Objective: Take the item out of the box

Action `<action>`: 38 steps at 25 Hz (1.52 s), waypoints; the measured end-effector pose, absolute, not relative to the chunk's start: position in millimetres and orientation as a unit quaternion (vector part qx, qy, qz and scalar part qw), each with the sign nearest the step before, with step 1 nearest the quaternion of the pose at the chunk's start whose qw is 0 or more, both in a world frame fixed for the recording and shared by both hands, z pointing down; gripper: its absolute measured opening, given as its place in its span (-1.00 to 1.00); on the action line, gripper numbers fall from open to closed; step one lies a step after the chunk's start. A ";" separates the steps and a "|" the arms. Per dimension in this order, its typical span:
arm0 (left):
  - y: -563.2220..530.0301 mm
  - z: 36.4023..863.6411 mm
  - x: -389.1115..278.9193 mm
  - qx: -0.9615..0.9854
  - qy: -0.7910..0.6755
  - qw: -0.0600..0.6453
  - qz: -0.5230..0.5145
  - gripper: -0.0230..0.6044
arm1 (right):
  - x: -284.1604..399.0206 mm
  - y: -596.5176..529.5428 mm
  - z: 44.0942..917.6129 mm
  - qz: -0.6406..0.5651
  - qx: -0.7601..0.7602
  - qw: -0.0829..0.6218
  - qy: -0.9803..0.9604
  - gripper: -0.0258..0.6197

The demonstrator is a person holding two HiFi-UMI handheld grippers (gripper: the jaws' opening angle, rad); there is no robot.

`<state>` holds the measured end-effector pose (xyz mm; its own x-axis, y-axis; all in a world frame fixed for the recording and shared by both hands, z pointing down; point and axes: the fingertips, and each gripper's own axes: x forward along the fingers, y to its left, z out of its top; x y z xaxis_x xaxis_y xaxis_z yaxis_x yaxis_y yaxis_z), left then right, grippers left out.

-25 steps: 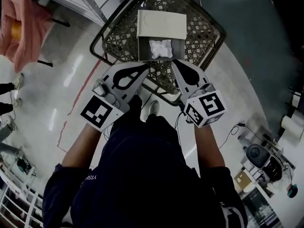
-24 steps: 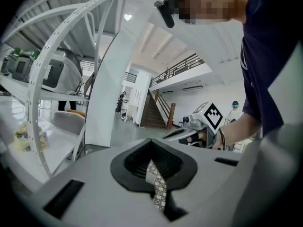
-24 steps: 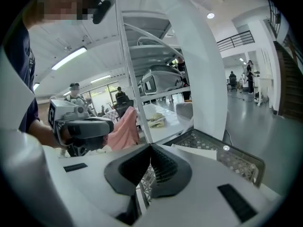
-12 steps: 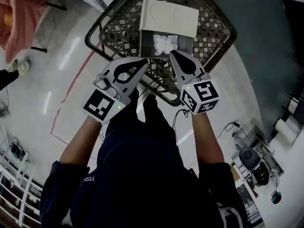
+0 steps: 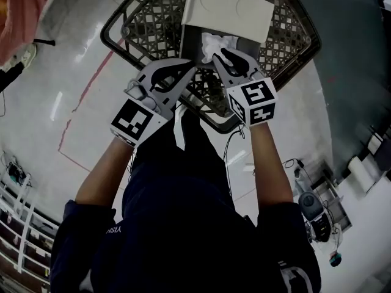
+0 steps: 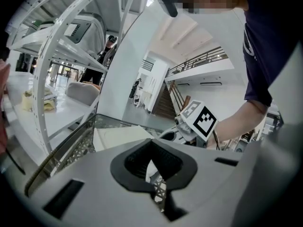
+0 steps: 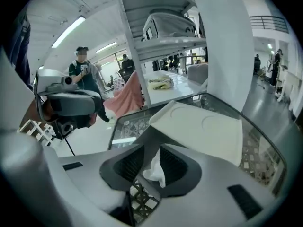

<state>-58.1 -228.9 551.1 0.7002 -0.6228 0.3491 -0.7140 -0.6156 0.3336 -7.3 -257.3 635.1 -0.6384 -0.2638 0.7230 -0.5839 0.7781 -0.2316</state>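
- Reporting from the far left: a pink cloth [image 5: 24,11] hangs at the edge of my head view, well apart from the work area.
- Next comes a dark mesh table [image 5: 153,29]; it carries the box.
- My left gripper [image 5: 190,68] is over the table's near side, its tip just beside the near left corner of the box. Whether it touches the box, I cannot tell.
- The left gripper's jaws stand together at the tips and nothing is held between them. In the left gripper view only mesh and a sliver of white show through the hollow behind the tips.
- Its marker cube [image 5: 132,119] sits at the wrist end, facing up toward me.
- The box [image 5: 185,38] stands on the table with its lid [image 5: 229,8] folded back on the far side, leaving the inside exposed.
- The item [image 5: 211,41], a crumpled white bundle, lies inside the box, toward the right of the opening.
- My right gripper [image 5: 225,55] reaches over the near wall of the box, with its tips at the item.
- The right gripper's jaws are opening. In the right gripper view the item [image 7: 155,170] shows in the gap between them, and I see neither pad pressing on it.
- The item is not lifted; it rests in the box.
- The right marker cube [image 5: 252,101] sits just behind those jaws.
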 end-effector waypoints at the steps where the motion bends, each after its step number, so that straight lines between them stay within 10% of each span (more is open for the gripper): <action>1: -230.4 553.9 -58.4 0.892 -0.376 0.230 0.100 -0.90 | -7.2 -257.0 643.0 0.232 0.234 0.362 -0.872 -0.54; 23: -223.2 579.7 -83.3 0.878 -0.396 0.250 0.102 -0.90 | -13.4 -251.3 748.0 0.137 0.203 0.584 -0.774 -0.16; 38: -217.9 562.0 -79.2 0.886 -0.387 0.235 0.096 -0.90 | -4.2 -248.9 729.2 0.108 0.209 0.569 -0.788 -0.75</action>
